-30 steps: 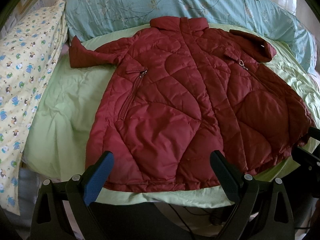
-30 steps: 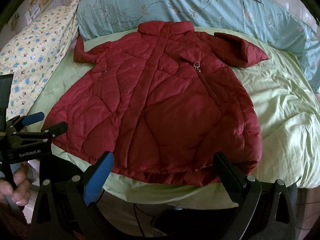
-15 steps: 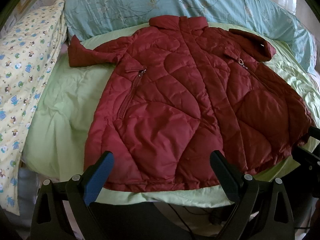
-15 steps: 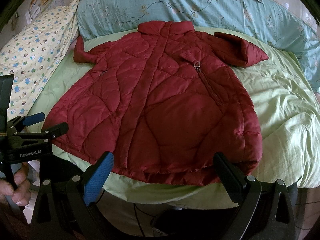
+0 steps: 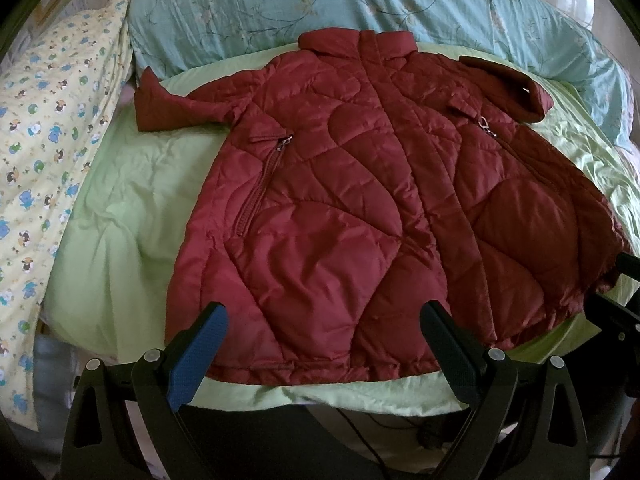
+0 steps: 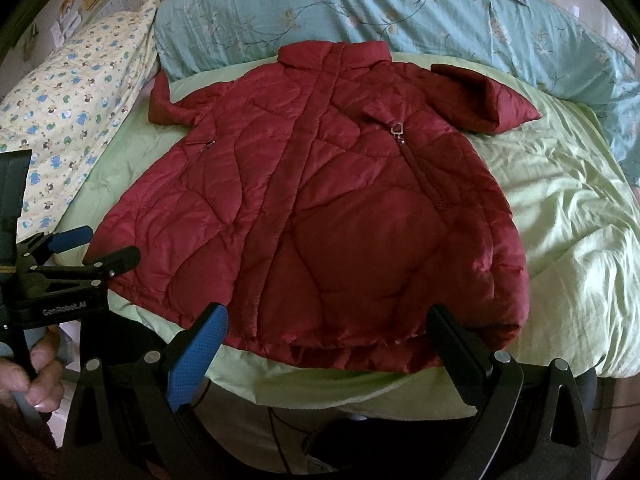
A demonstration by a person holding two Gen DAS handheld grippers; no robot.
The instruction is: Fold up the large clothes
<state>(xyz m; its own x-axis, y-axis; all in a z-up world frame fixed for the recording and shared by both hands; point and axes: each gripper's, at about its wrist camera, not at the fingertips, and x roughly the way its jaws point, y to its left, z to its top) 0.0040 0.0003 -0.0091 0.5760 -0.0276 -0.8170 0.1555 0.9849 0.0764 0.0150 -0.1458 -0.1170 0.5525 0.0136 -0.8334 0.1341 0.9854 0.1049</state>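
Nothing moved; jacket [image 5: 360, 208] flat, pillows [image 5: 360, 4] behind.

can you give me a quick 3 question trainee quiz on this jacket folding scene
1. True or false: the red quilted jacket lies front side up on the green blanket.
2. Which gripper holds fabric? A left gripper B right gripper C neither
3. Fill in: the jacket's collar points toward the ____ floral pillow.

Key: 1 true; 2 C, both are open and short of the hem; 3 blue
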